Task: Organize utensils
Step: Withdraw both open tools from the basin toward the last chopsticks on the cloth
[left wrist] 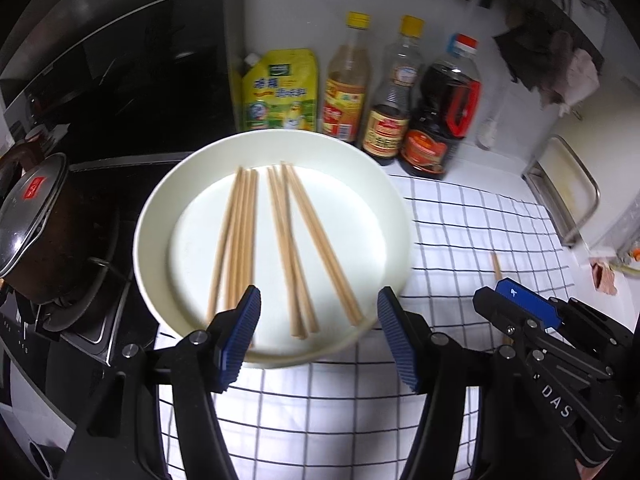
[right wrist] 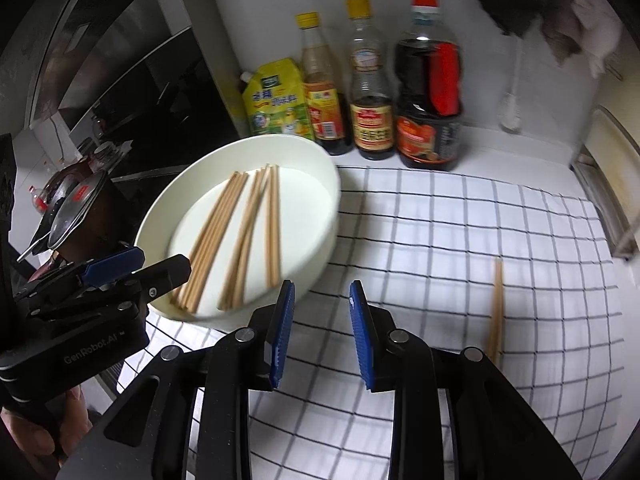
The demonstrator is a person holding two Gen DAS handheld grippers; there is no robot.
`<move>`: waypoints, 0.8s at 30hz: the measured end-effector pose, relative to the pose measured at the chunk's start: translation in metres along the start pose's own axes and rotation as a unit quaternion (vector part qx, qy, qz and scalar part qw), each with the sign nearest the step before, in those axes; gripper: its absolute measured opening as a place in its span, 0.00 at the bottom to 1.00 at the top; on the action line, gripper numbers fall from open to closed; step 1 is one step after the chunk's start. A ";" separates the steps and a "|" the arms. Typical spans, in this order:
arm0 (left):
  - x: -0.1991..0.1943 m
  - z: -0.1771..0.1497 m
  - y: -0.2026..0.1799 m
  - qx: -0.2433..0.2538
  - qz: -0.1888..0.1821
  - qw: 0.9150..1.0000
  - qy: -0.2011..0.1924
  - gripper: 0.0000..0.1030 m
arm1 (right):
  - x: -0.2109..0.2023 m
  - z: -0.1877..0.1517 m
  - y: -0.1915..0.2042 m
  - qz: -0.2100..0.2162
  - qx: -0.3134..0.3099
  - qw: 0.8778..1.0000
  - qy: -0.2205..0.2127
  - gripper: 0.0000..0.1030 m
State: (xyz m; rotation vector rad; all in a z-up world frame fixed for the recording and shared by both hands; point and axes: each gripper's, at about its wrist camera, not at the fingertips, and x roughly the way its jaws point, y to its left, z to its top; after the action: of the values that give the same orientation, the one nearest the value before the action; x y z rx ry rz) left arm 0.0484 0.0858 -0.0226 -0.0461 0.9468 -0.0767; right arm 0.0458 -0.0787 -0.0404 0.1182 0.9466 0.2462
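A white round dish (left wrist: 149, 220) holds several wooden chopsticks (left wrist: 240, 236) lying lengthwise in loose bundles. My left gripper (left wrist: 319, 300) hovers open over the dish's near rim, with nothing between its blue pads. In the right wrist view the same dish (right wrist: 322, 246) and its chopsticks (right wrist: 244, 236) sit left of centre. My right gripper (right wrist: 322, 292) is open above the checked cloth just right of the dish, holding nothing. A loose pair of chopsticks (right wrist: 497, 308) lies on the cloth to its right; its far end shows past the right gripper (left wrist: 516, 300).
Behind the dish stand a yellow pouch (left wrist: 280, 88) and three sauce bottles (left wrist: 390, 92) against the wall. A lidded pot (left wrist: 36, 216) sits on the stove at left. The checked cloth (right wrist: 460, 240) covers the counter; a metal-framed tray (left wrist: 568, 184) lies at right.
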 end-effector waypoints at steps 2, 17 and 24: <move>-0.002 -0.003 -0.009 0.007 -0.005 1.000 0.000 0.60 | -0.006 -0.005 -0.009 -0.006 0.006 1.000 -0.001 0.27; 0.004 -0.024 -0.078 0.052 -0.037 0.998 0.020 0.62 | -0.036 -0.048 -0.087 -0.056 0.067 0.996 0.000 0.32; 0.015 -0.034 -0.108 0.069 -0.045 0.996 0.032 0.65 | -0.035 -0.068 -0.126 -0.077 0.088 0.993 0.012 0.32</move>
State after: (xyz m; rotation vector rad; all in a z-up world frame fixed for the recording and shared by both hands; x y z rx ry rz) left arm 0.0244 -0.0233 -0.0466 0.0409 1.0004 -0.2278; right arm -0.0095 -0.2097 -0.0784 0.2033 0.9950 0.0208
